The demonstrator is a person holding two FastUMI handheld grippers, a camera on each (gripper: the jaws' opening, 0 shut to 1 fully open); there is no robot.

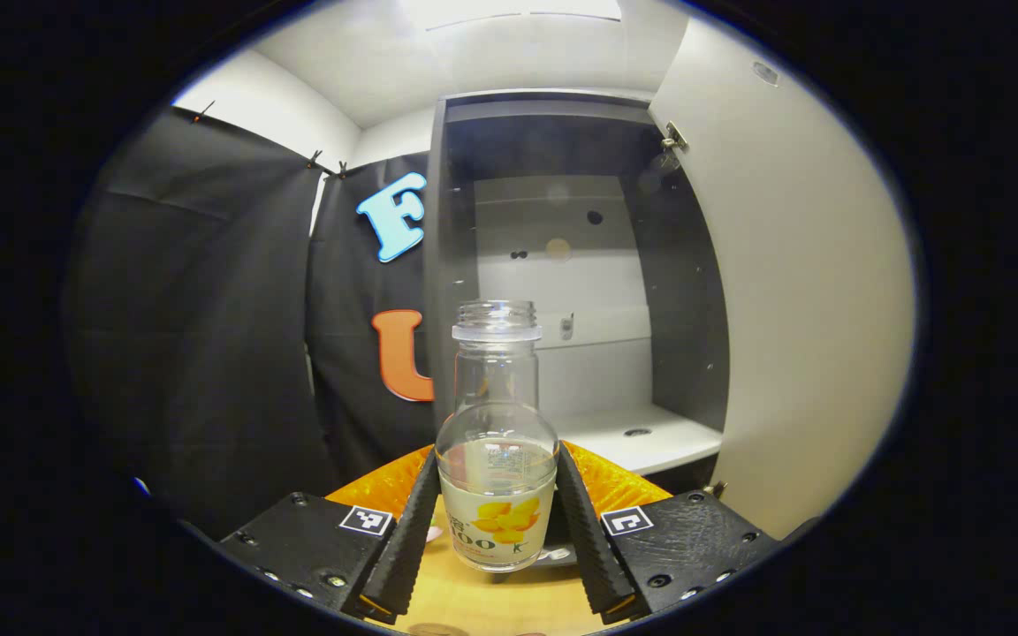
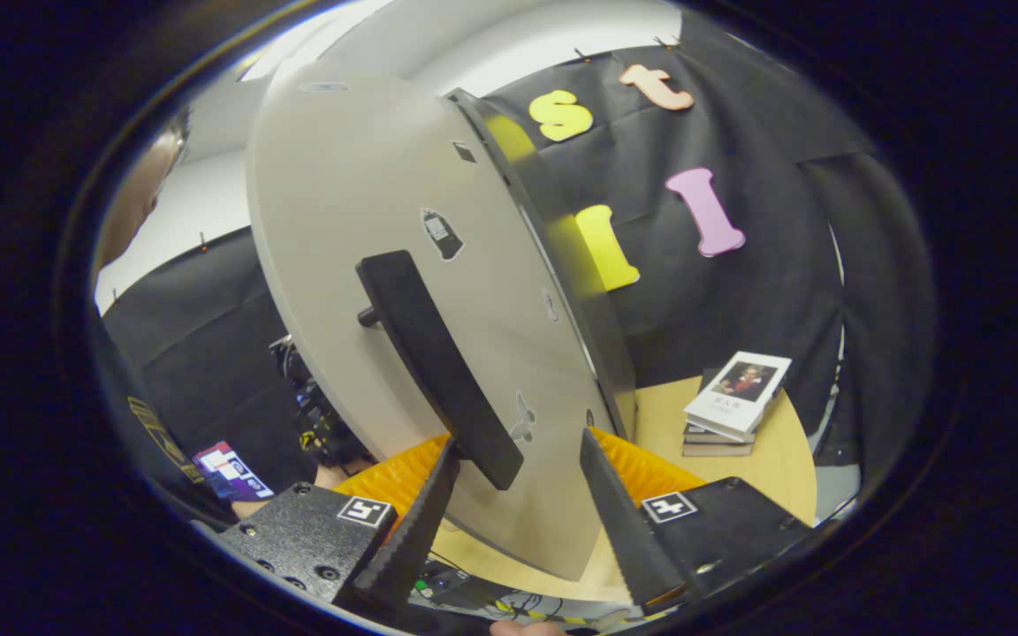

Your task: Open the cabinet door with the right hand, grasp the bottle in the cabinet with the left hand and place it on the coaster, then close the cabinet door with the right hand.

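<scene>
The bottle (image 1: 497, 442) is clear glass with a pale label printed with yellow-orange fruit and dark lettering. The cabinet (image 1: 562, 265) to the far right has dark grey side walls, a light grey back panel and a white shelf; its door (image 2: 403, 265) is pale grey-white with a black handle (image 2: 434, 362) and a dark edge. The table (image 2: 721, 477) is light wood. On the stack of books (image 2: 734, 402) at the far right, the top cover is white with a dark portrait, the lower ones dark
</scene>
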